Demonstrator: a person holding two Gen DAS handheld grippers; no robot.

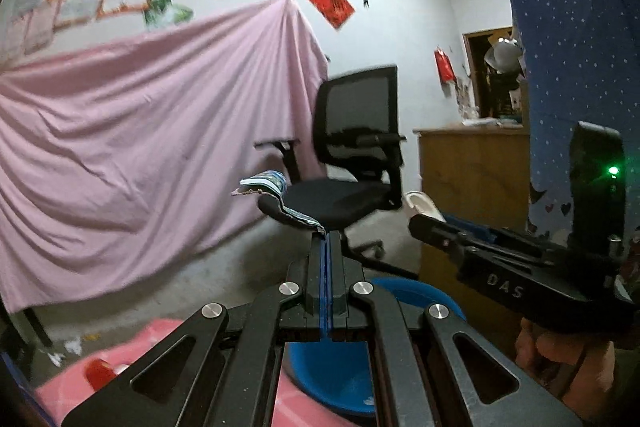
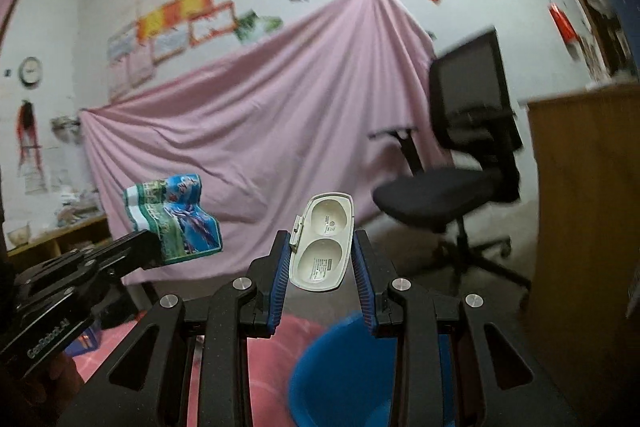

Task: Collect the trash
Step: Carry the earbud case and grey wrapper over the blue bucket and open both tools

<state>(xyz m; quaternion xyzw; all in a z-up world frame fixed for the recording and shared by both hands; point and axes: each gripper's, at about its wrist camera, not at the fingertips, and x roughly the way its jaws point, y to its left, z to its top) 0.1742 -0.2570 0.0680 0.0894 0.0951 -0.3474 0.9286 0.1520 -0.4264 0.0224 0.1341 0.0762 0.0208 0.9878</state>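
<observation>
Left wrist view shows the left gripper with its 2 blue-padded fingers pressed together on the edge of a crumpled blue and green wrapper, which sticks up and to the left beyond the tips. In the right wrist view the same wrapper shows as a bent printed pack held out in the air, ahead and to the left of the right tool.

The right gripper is clamped across a cream plastic case, an opened clamshell with 2 round hollows facing the camera. The pads bear on its long sides, and it stands upright between the fingers, poking out past the tips. From the left tool, the right gripper appears ahead and to the right, with only a pale corner of the case in view.

Below both tools, just under the fingers, sits a blue basin, seen from the left view too, on a pink surface. Blur hides whether anything lies in it.

As a judgement, the task is midway: 2 pieces are picked up and raised, neither is dropped. What is left is to release each into the basin, which probably serves as the bin. A few pale scraps on the floor, down to the left of the left tool, may still need collecting.
</observation>
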